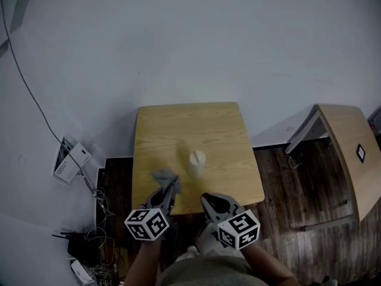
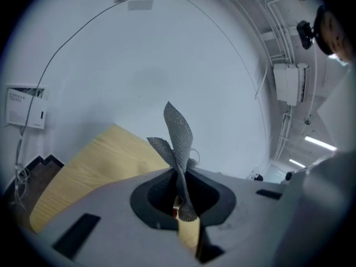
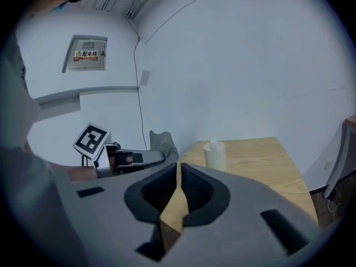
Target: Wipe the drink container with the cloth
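A pale drink container (image 1: 197,163) with a straw stands upright near the front middle of the small wooden table (image 1: 178,124); the right gripper view also shows this container (image 3: 214,155). My left gripper (image 1: 172,186) is just left of it, shut on a grey mesh cloth (image 1: 165,176) that sticks up out of the jaws (image 2: 178,135). The cloth hangs a short way from the container and does not touch it. My right gripper (image 1: 205,198) hovers at the table's front edge, its jaws closed to a thin slit with nothing between them (image 3: 178,166).
A second wooden desk (image 1: 351,154) stands at the right on the dark plank floor. Cables and a white box (image 1: 71,162) lie on the floor left of the table. A white wall rises behind the table.
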The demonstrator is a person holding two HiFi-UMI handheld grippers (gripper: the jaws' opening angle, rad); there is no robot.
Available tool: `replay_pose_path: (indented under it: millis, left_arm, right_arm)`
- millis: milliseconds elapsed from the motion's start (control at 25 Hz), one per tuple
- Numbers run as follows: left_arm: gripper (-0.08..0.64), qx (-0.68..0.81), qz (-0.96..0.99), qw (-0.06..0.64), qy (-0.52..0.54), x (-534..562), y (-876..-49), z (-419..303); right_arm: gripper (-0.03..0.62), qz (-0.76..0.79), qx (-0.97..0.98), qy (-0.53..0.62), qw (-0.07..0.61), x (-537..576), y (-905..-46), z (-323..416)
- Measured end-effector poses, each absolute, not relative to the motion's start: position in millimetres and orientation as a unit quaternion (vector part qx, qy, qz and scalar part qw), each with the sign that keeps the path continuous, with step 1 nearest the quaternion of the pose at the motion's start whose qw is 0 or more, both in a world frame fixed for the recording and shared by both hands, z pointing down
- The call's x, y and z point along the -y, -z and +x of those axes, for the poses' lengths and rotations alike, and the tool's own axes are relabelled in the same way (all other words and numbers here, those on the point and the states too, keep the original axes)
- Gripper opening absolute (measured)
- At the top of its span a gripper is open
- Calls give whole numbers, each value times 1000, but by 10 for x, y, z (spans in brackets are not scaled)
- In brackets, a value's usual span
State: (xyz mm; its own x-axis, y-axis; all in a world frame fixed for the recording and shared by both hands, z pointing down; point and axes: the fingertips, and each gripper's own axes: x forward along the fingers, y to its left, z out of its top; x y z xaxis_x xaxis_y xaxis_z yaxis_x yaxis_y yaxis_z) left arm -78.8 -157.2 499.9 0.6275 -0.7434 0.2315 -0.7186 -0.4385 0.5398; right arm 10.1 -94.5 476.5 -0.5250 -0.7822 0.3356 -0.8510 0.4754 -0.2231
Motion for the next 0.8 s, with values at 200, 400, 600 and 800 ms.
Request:
replay_pose_path:
  millis: [200,400,600,800]
  left_arm:
    - [20,437,848,300,-4,1841,-5058,-721]
    - [20,425,854,300,-11,2041,-5099,-620]
    - [20,421,857,297,-25,2198,-5149,-540]
    - [20,414,860,295,-37,2336,-5205,-437]
  right_arm:
    - [20,480,851,-192,95,1020,-4810,165]
    - [20,483,846,-201,100,1103,-4883,229]
    - [18,485,843,-210,99,1179,-4928,273]
    - [18,482,844,-214,100,1244,-4960,289]
